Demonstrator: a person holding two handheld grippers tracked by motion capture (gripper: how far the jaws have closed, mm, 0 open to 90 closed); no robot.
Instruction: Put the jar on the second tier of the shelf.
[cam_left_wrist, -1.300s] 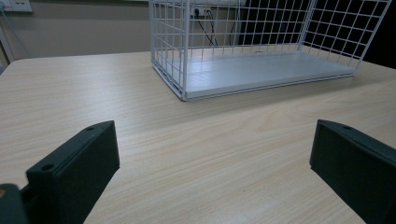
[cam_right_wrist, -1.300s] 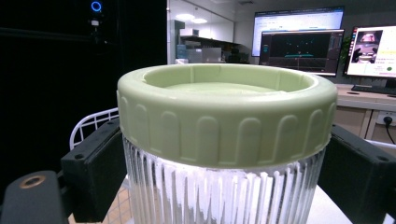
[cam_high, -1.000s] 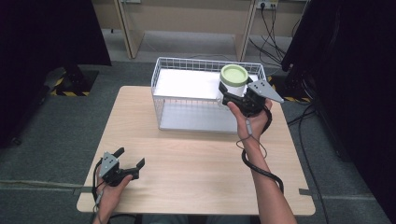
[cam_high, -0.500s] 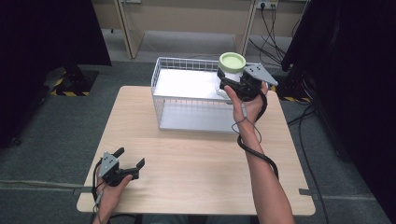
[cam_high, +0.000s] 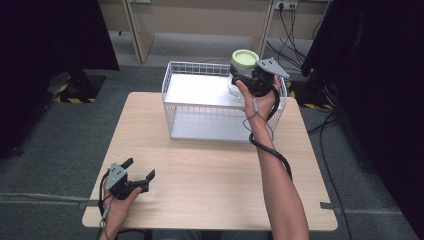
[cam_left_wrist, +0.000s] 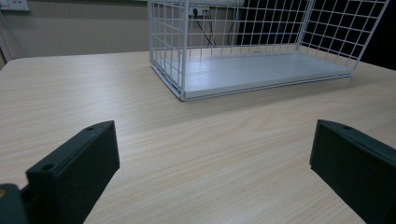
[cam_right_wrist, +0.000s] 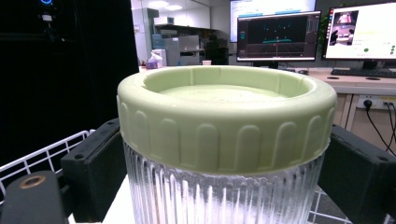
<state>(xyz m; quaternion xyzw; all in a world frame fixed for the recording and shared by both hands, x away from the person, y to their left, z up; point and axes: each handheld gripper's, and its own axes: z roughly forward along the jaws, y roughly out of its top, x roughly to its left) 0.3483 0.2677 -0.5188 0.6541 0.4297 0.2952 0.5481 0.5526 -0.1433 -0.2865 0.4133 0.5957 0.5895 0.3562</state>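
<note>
The bench (cam_high: 210, 175) spreads out pale and wooden, and at its far side sits the white wire basket (cam_high: 200, 102), its solid white floor bare in the left gripper view. Dark carpet runs around the bench on every side, with cables trailing at the far right.

Up at the basket's far right corner, the right gripper (cam_high: 243, 79) is raised above the rim, and its jaws are clamped on the glass jar (cam_right_wrist: 219, 196). The right gripper view makes it plain: both black jaws press against the ribbed clear glass just under the pale green lid (cam_right_wrist: 226, 116), one on each side. The jar stands upright, lid on top, held over the basket's corner rather than resting on its floor. The person's right forearm reaches across the bench to it, the cable looping round the wrist.

Down at the near left corner, the left gripper (cam_high: 140, 176) lies low on the bench in the person's left hand. Its jaws are spread wide with nothing between them, just bare wood. Open bench stretches from there to the basket's near wall, nothing in the way.
</note>
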